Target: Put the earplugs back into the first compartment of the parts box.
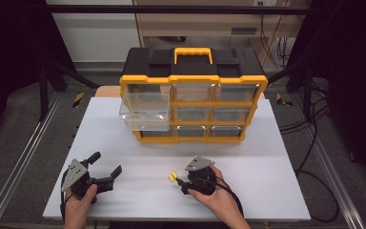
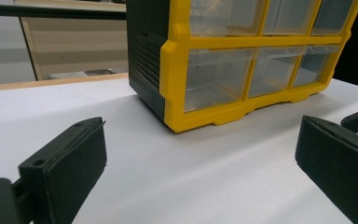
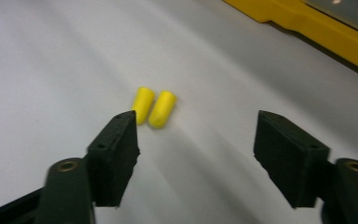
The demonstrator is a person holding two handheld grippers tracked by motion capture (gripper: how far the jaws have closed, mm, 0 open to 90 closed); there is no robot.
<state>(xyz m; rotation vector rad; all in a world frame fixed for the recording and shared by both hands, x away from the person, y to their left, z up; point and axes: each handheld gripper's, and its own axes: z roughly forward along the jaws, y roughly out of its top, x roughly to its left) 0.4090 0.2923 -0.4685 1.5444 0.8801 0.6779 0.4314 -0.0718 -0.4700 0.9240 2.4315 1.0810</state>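
Now the right gripper (image 3: pixel 196 140) was wide open and held nothing, so it needed to slide over both yellow earplugs (image 3: pixel 154 107) before squeezing them gently together.

The organizer (image 1: pixel 193 95) at the upper centre of the high view has a glossy yellow plastic frame over a matt black plastic shell, and its drawers (image 2: pixel 216 77) are clear, shiny plastic. The table top (image 1: pixel 248 157) under my hands looks like a smooth, matt white board, and the two yellow plugs (image 3: pixel 153 107) at the centre of my right gripper view look soft, matt and foam-like. My right gripper (image 3: pixel 196 140) has dull black rubbery pads (image 3: pixel 116 154) with a slightly rough face, and my left gripper (image 1: pixel 106 168) carries a matt grey metal plate (image 1: pixel 76 172).
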